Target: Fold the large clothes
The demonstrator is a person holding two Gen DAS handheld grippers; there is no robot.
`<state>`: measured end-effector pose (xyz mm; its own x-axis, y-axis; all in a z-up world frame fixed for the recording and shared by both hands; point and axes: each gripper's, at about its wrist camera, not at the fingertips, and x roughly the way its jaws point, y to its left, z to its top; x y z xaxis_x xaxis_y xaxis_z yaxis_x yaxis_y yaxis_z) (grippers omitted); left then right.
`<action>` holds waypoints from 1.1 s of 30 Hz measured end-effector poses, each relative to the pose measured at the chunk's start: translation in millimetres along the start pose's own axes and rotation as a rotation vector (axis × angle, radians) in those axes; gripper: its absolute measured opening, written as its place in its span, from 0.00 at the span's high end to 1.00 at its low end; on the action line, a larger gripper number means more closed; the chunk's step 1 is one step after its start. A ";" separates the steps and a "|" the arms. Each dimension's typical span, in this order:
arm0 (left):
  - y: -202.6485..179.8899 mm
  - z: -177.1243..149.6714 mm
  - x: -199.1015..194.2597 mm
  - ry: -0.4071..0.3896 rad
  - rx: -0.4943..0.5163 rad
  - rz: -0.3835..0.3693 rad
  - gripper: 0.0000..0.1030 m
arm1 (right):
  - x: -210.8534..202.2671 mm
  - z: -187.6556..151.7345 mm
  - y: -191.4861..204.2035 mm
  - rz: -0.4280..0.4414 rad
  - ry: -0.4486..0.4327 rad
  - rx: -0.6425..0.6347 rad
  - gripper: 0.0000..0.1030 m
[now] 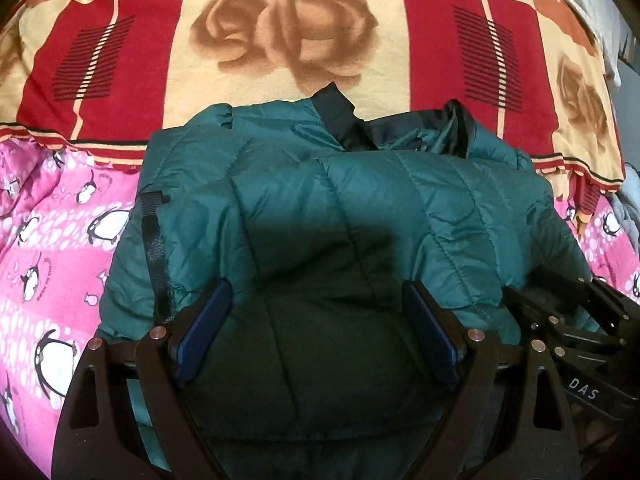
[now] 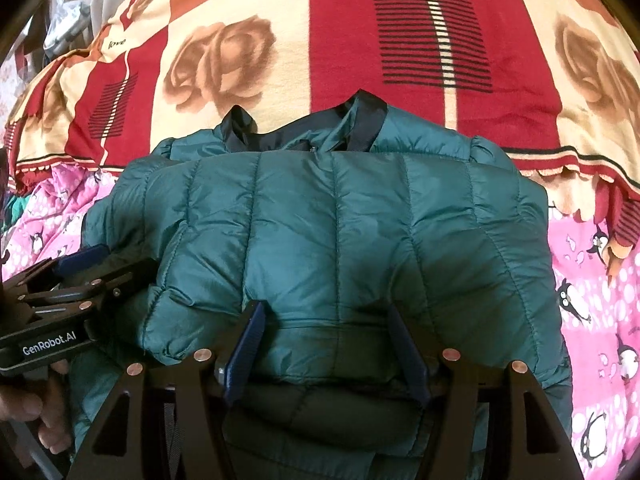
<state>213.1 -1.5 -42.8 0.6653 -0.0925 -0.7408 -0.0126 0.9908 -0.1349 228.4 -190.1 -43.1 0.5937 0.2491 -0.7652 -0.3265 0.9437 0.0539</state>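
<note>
Teal quilted puffer jacket [image 2: 332, 240] lies folded into a thick bundle on the bed, its dark-trimmed collar [image 2: 360, 120] pointing away from the person toward the far side, quilting seams running near to far. The bundle's far end rests on a red-and-cream rose-print blanket [image 2: 280, 60]; the near part sits over a pink penguin-print sheet [image 1: 52, 240], straddling the blanket's scalloped edge. A black strap [image 1: 154, 240] shows along the jacket's left edge. Left gripper [image 1: 318, 332] spread wide, blue pads [image 1: 204, 332] apart, over the near left part of the bundle; whether the pads touch the fabric can't be told. Right gripper [image 2: 324, 348] likewise spread, pads either side of a puffy fold at the near edge, not pinched together. The two tools sit just beside each other at the near end of the jacket. Clutter beyond the bed's far corners is too blurred to name.
</note>
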 end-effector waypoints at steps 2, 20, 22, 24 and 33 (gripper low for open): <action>0.5 -1.4 -0.1 -0.001 0.000 0.001 0.13 | -0.1 0.1 0.3 0.000 0.001 -0.001 0.40; -2.8 -3.6 1.4 -0.015 0.014 0.019 0.11 | -0.9 -0.4 0.3 0.000 -0.007 0.003 0.40; -3.0 -3.4 1.5 -0.015 0.015 0.020 0.11 | -0.8 -0.3 0.1 0.001 -0.007 0.004 0.40; -2.7 -3.4 1.2 -0.015 0.014 0.020 0.11 | -0.6 -0.3 0.2 0.001 -0.007 0.004 0.40; -2.9 -3.2 1.5 -0.015 0.014 0.021 0.11 | -0.1 0.0 1.3 -0.011 -0.006 -0.003 0.39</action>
<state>211.7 -4.8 -45.6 0.6762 -0.0707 -0.7333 -0.0163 0.9937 -0.1108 227.9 -188.9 -42.9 0.6017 0.2404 -0.7617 -0.3221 0.9457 0.0440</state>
